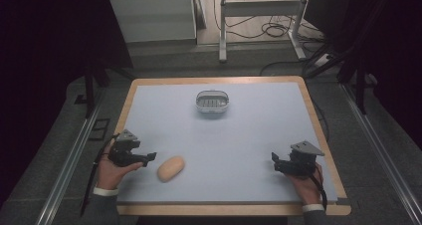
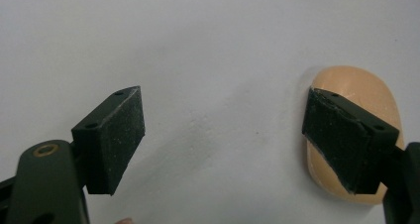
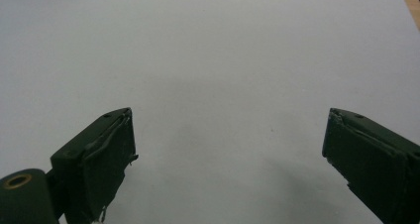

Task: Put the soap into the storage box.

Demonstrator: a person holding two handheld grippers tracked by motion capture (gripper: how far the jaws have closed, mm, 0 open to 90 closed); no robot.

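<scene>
Presently, at the near edge of the table [image 1: 149, 83], the person's two hands each carry a gripper. The left gripper [image 1: 149, 158] sits low at the near left, its jaws spread wide with nothing between them. In the left gripper view its pads [image 2: 116, 140] stand well apart over bare table surface.

Just beside that gripper, toward the table's middle, lies a peach-coloured oval lump [image 1: 170, 168], most likely a bar of soap, though the picture is too soft to be sure. It rests flat on the pale blue surface. In the left gripper view one jaw overlaps it; whether that jaw touches it cannot be told.

The right gripper [image 1: 274, 160] is held at the near right, well apart from the soap. Its jaws are likewise spread, with bare table between them in the right gripper view.

Farther off, near the far middle of the table, stands a small grey oval dish [image 1: 212, 102] with a ribbed floor, well apart from both grippers.
</scene>
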